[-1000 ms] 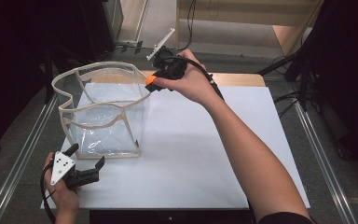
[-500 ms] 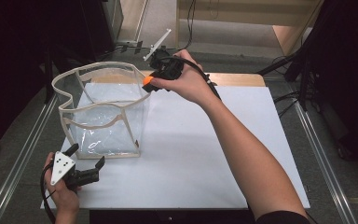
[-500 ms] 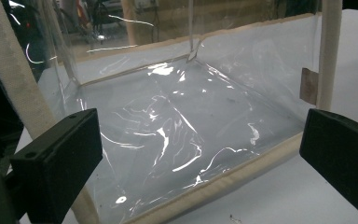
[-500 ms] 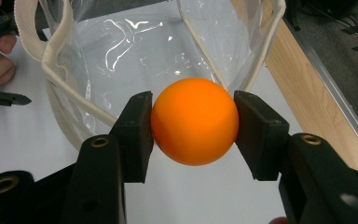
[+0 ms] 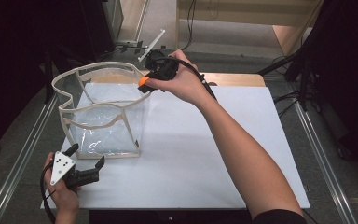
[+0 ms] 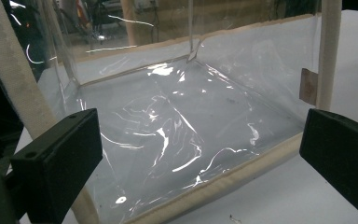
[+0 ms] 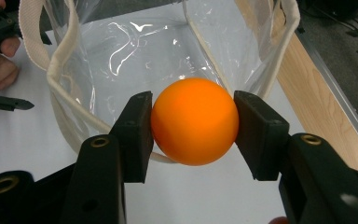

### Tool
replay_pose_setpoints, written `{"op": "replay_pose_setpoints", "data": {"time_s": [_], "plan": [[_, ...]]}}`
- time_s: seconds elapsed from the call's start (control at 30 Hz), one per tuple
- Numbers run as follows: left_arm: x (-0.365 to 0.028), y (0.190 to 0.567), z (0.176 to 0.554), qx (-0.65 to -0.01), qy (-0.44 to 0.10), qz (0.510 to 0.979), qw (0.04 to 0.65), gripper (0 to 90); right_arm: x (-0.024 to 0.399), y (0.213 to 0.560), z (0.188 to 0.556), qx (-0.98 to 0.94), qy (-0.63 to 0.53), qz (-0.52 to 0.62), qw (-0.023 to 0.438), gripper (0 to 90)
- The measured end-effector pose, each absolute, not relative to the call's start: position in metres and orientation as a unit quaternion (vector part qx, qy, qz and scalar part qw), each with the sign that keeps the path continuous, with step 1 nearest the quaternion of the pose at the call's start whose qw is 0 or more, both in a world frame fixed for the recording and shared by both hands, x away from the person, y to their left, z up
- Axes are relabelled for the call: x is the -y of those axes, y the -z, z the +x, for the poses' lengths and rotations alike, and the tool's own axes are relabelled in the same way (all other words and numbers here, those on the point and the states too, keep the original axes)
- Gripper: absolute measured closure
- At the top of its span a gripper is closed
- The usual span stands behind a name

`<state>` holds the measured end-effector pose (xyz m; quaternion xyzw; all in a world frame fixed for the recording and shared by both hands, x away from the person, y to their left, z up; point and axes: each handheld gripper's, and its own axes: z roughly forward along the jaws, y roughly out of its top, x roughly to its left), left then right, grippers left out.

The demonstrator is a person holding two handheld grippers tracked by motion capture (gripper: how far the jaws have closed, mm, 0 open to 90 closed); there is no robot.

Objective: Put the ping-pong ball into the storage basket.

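Two grippers are in my hands over the white table (image 5: 242,154). My right gripper (image 5: 145,84) is raised at the far side, reached out across the table on a bare forearm, and it has an orange ball (image 7: 195,121) pinched between its two black jaws; from the right gripper view I see the jaws pressed flat against either side of the ball, so they stand only as far apart as the ball is wide. From the high view the ball sits at the right-hand rim of a clear plastic bag (image 5: 100,114), a soft box shape with cream fabric edging and loop handles, standing upright and open-topped on the left part of the table. Looking along the right gripper, the bag's open mouth lies just beyond and below the ball, with the white table showing through its bottom. My left gripper (image 5: 85,161) is low at the near-left corner, just beside the bag's near bottom edge, its grey three-cornered plate on top. In the left gripper view its jaws are spread wide with nothing between them, pointed at the bag's crinkled near wall and cream base seam (image 6: 223,184), apart from both.
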<state>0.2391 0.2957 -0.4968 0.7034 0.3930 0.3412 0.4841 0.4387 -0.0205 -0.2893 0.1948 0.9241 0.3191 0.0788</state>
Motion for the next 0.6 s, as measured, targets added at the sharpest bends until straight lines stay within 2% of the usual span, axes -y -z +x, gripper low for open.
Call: {"op": "replay_pose_setpoints", "data": {"time_s": [0.6], "plan": [[-0.296, 0.497, 0.239, -0.393, -0.34, 0.703, 0.486, 0.0, 0.007, 0.289, 0.438, -0.927, -0.318, 0.186, 0.074, 47.2]]}}
